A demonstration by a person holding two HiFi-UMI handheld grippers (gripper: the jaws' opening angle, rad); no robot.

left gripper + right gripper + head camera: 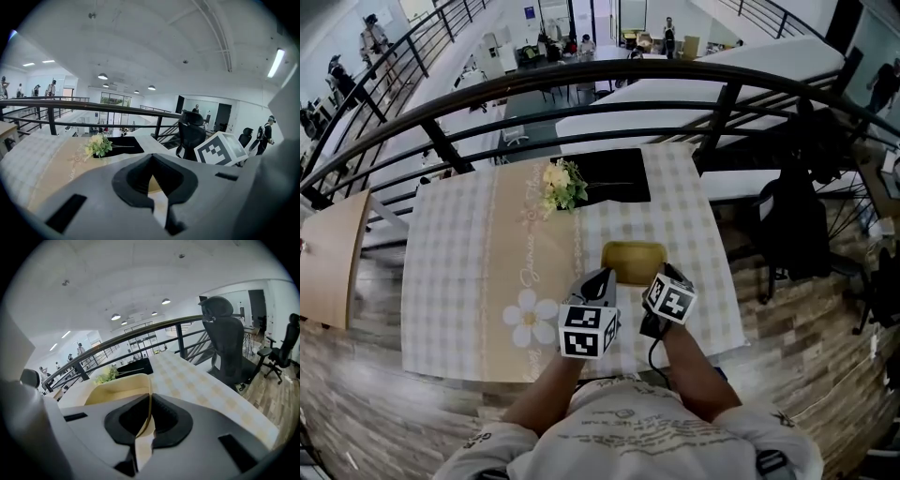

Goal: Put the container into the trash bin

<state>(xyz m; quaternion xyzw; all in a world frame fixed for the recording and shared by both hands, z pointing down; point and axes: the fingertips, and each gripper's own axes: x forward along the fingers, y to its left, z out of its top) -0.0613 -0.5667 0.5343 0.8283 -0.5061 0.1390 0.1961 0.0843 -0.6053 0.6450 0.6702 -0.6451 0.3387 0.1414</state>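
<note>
While held by its right wall, the container (633, 261) is seen toward the near edge of the counter (469, 272), a shallow yellow tray with its open side up. Whether it rests on the checked cloth or is just raised cannot be told. The right gripper (657, 278) is clamped on that wall: in the right gripper view the thin yellow rim is pinched between the two dark jaws. The left gripper (602, 277) is held just beside the tray's left near corner. Its jaws are drawn together with nothing between them, and only a patch of yellow is seen beyond them. Both marker cubes are turned up toward the head camera. Farther back on the cloth a small bunch of flowers (564, 185) is laid at the left edge of a black mat (619, 174). A dark railing (581, 80) curves behind the counter, and an office chair (226, 341) stands off its right side.
</note>
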